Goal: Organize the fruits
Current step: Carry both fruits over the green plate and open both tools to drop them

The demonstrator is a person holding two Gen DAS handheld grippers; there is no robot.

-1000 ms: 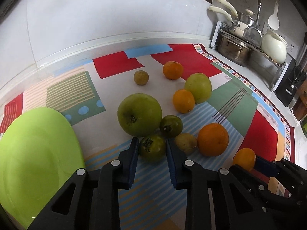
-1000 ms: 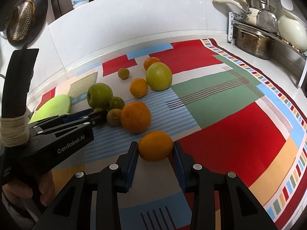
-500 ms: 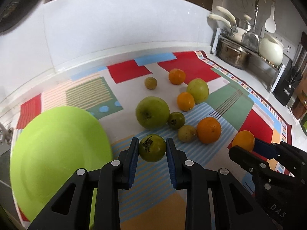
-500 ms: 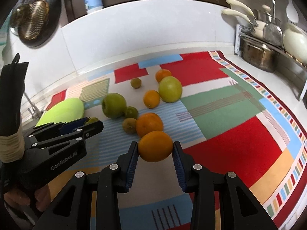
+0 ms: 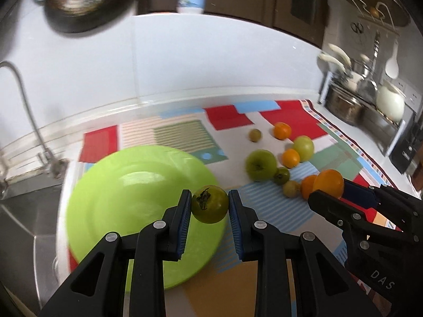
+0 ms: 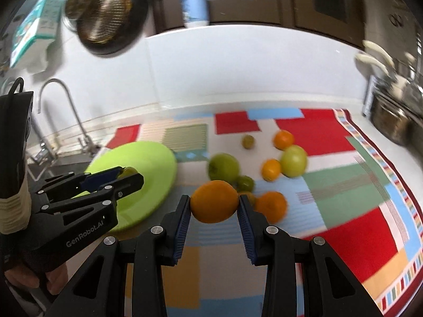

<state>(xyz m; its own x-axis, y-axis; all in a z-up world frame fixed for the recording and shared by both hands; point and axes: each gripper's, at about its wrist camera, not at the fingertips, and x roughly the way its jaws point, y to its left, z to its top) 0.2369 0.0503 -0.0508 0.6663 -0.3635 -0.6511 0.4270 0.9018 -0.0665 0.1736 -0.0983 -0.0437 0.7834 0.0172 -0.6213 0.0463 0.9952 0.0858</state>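
Left hand-held gripper [image 5: 210, 206] clamping green fruit [image 5: 210, 204] above lime plate [image 5: 119, 198], right hand-held gripper [image 6: 214, 206] clamping orange [image 6: 214, 201], faucet [image 5: 23, 105] clearest from left.

Plate [image 5: 111, 200] lies at the left end of the mat [image 5: 264, 272], beside the sink [image 5: 23, 211] with its faucet [image 5: 23, 100] further left. Loose fruit cluster [image 5: 280, 158] sits right of the plate, mid-mat. Pot rack [image 5: 364, 97] stands at far right.

The counter is viewed obliquely downward, close up, along each gripper's fingers; the green plate [image 5: 111, 211] [image 6: 148, 163] and scattered fruit are shared by both views
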